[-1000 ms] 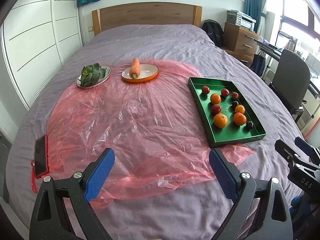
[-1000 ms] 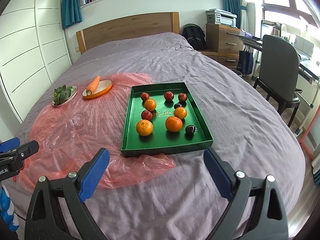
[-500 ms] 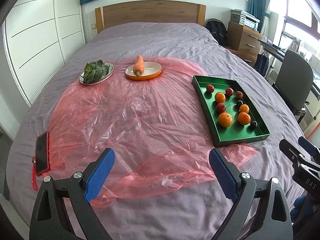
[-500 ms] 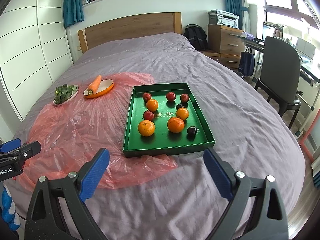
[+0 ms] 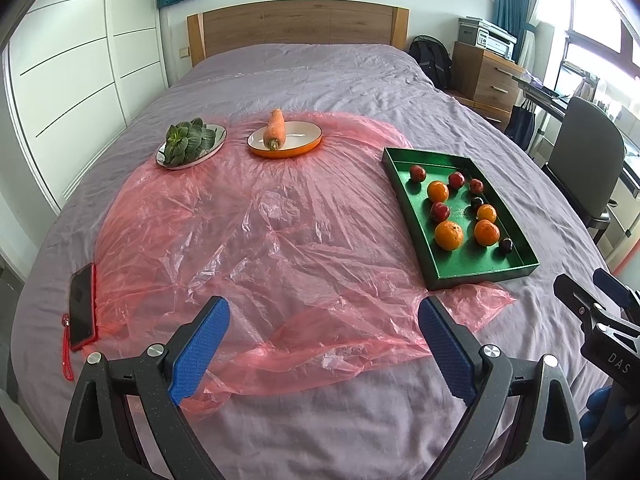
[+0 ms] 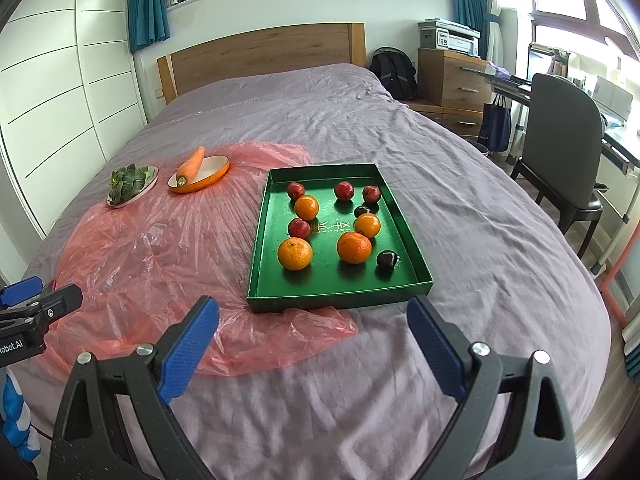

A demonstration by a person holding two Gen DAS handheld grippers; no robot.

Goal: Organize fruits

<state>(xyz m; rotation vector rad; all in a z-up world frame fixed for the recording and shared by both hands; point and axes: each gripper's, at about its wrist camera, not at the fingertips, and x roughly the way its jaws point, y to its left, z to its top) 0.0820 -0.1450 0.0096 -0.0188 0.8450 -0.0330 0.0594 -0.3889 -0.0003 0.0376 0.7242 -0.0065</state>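
Note:
A green tray (image 6: 400, 216) (image 5: 396, 184) lies on the bed and holds several oranges, red fruits and dark plums. The biggest orange (image 6: 295, 254) (image 5: 449, 235) sits near the tray's front left. An orange dish (image 5: 294, 148) (image 6: 214, 174) carries a carrot (image 5: 276, 128) (image 6: 191, 166). Leafy greens (image 5: 187, 140) (image 6: 126, 182) lie on a pale plate. My left gripper (image 5: 322, 312) hangs open over the pink plastic sheet (image 5: 248, 240), empty. My right gripper (image 6: 314, 312) is open and empty just short of the tray's near wall.
A red-cased phone (image 5: 82, 306) lies at the sheet's left edge. A grey chair (image 6: 560, 148), a wooden dresser (image 6: 452, 76) and a backpack (image 6: 394, 68) stand to the right of the bed. White wardrobe doors (image 5: 60, 80) line the left.
The left wrist view has shifted slightly, so the tray and plates sit a little further right in it. The right gripper and all fruit look unmoved.

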